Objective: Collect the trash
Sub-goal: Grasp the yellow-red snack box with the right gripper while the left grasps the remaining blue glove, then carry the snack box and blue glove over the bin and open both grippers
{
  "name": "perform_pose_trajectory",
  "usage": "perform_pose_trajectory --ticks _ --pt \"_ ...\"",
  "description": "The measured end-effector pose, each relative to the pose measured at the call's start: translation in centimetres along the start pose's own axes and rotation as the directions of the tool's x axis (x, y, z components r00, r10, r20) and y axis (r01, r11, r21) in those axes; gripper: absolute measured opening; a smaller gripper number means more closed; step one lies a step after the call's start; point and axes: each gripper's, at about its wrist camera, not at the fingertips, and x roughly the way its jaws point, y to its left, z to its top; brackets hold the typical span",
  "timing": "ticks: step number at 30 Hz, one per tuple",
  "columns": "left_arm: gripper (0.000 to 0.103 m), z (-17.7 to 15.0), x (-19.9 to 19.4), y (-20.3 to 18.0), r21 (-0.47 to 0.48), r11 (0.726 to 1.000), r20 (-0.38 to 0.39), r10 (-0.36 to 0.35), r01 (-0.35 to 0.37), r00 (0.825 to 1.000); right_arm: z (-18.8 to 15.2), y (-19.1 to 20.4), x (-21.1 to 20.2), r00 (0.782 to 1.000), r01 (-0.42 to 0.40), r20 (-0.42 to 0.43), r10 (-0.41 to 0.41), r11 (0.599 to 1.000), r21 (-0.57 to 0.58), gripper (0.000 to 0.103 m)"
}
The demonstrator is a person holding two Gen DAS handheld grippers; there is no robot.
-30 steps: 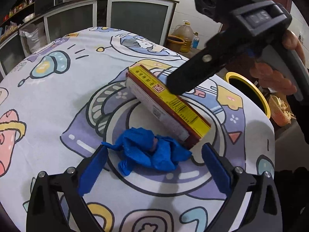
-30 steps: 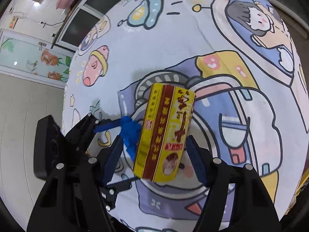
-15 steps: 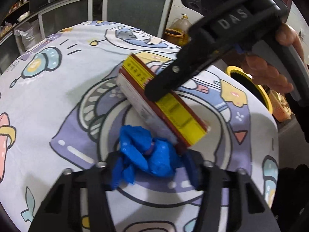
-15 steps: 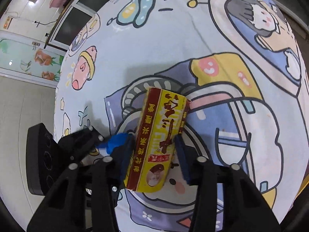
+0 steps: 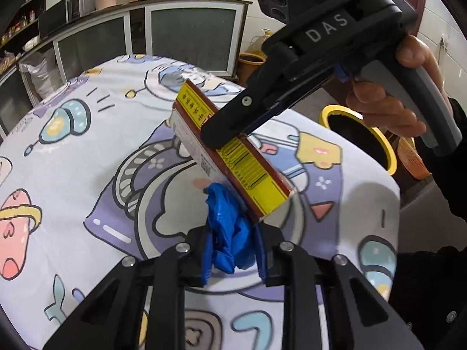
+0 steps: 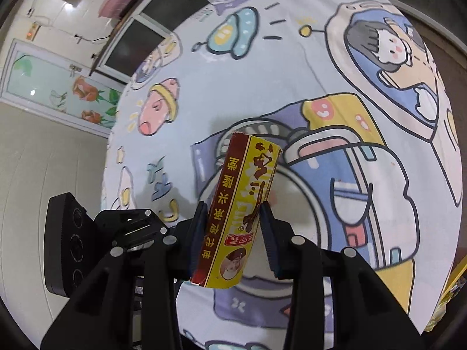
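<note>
Kitchen cabinets (image 5: pixel 186 43) with glass doors are seen behind a table (image 5: pixel 73 134) covered by a cartoon-printed cloth. On the far right, just past the table's edge, a yellow-rimmed bin (image 5: pixel 362 137) is visible. A crumpled blue glove (image 5: pixel 230 227) is pinched between the fingers of the left gripper (image 5: pixel 232 258), which are closed in on it, and it is held above the cloth. A long yellow and red box (image 6: pixel 242 204) is clamped by its sides between the fingers of the right gripper (image 6: pixel 233 233) and is held tilted above the table, its lower end just beside the glove. The right gripper's handle is gripped by a hand (image 5: pixel 391 93).
</note>
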Motion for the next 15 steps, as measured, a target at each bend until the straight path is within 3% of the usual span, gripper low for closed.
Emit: perform_pose_trajectory --ticks 15 --pt "0.020 -0.8 -7.0 -4.2 0.005 1.000 0.097 0.030 -0.030 0.995 -3.6 2.2 -8.5 0.986 -0.057 0.154 0.061 0.998 -0.031 0.034"
